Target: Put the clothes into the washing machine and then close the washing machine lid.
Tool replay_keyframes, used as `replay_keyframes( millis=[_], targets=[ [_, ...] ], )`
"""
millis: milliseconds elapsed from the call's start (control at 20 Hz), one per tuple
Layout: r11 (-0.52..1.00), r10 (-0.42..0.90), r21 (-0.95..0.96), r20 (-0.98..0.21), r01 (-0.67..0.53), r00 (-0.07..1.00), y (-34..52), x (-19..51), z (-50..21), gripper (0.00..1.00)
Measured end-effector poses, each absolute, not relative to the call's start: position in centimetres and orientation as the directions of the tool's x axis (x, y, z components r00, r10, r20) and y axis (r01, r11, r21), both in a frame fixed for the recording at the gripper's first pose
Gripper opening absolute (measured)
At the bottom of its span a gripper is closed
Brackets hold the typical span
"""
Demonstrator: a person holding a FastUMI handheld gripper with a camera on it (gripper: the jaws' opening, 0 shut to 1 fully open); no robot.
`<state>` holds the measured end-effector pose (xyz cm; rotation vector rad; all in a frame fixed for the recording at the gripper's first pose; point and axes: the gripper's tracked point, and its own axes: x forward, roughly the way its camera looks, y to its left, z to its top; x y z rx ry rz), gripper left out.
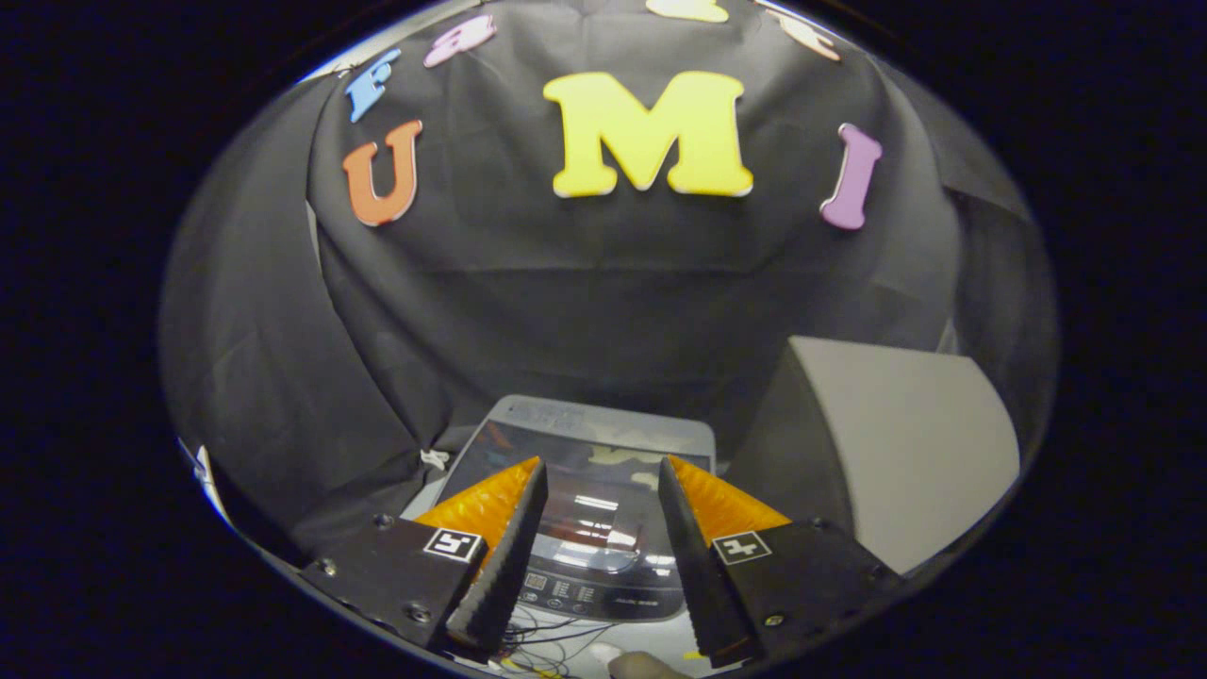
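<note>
**Jaws open above closed washer**

Gripper (603, 490) hovered with jaws spread wide, nothing between them. Grey top-loading washing machine (603, 443) with dark glossy glass lid (589, 509) sat low centre of the frame, lid down, seen between and beyond the fingers. Plain grey box (896, 443) stood just beside it, lower right.

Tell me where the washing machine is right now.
In the gripper view the washing machine sits below and just ahead of the open tongs, lid shut, against the black cloth wall, a grey box to its right.
</note>
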<state>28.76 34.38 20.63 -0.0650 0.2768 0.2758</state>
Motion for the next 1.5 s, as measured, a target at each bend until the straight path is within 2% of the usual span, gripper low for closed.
replay_keyframes(
  millis=[350, 500, 700, 950, 1250, 1500],
  targets=[
    [0.987, 0.162, -0.004, -0.058, -0.162, 0.985, 23.1, 14.8, 25.2, 0.75],
    [0.989, 0.134, 0.074, -0.059, -0.129, 0.989, 17.5, 10.3, 23.2, 1.0],
    [0.989, 0.09, 0.126, -0.075, -0.08, 0.993, 9.9, 6.8, 18.7, 1.0],
    [0.996, 0.064, 0.071, -0.041, -0.061, 0.997, 2.8, 3.6, 13.7, 1.0],
    [0.996, 0.068, 0.056, 0.084, -0.073, 0.994, 0.0, 1.8, 11.1, 1.0],
    [0.995, 0.051, 0.084, 0.033, -0.054, 0.998, -1.8, 2.0, 7.0, 1.0]
  ],
)
